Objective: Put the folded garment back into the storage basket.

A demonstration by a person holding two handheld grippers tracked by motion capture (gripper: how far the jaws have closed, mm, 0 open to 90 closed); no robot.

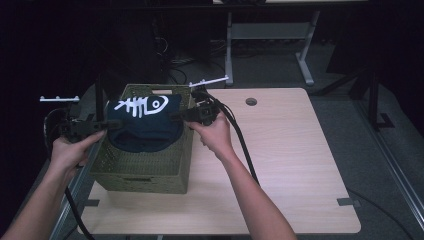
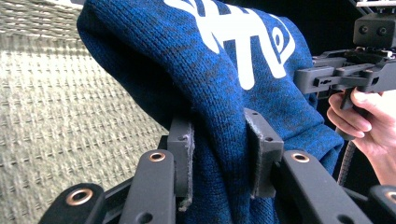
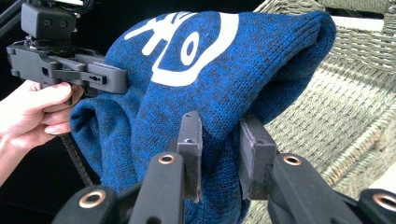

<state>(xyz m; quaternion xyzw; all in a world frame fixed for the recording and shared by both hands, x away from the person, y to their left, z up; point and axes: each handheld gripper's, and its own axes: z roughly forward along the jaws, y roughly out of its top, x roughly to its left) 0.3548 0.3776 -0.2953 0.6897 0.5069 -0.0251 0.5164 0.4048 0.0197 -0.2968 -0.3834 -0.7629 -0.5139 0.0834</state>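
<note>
You've got the dark blue knitted beanie with a white fish-skeleton print (image 1: 145,120) stretched between both grippers, held up over the open top of the olive-green woven basket (image 1: 145,167).

Left gripper (image 1: 107,125): jaws closed down on the beanie's left edge, fabric bunched between the pads. In the left gripper view the knit (image 2: 219,88) fills the gap between the jaws and drapes down past them, so they're pinched narrow, not fully together. Your left hand (image 1: 70,150) grips the handle out beyond the basket's left side.

Right gripper (image 1: 176,117): same story on the beanie's right edge. The right gripper view shows a fold of blue knit (image 3: 219,79) clamped between the two pads, with the woven basket wall (image 3: 345,116) behind it. Your right hand (image 1: 216,132) sits just right of the basket's right rim.

The basket stands on the left part of the light wood-grain tabletop (image 1: 290,165). The beanie hangs with its print facing up, its opening sagging down toward the inside of the basket. Can't tell whether its lower edge touches the basket.
</note>
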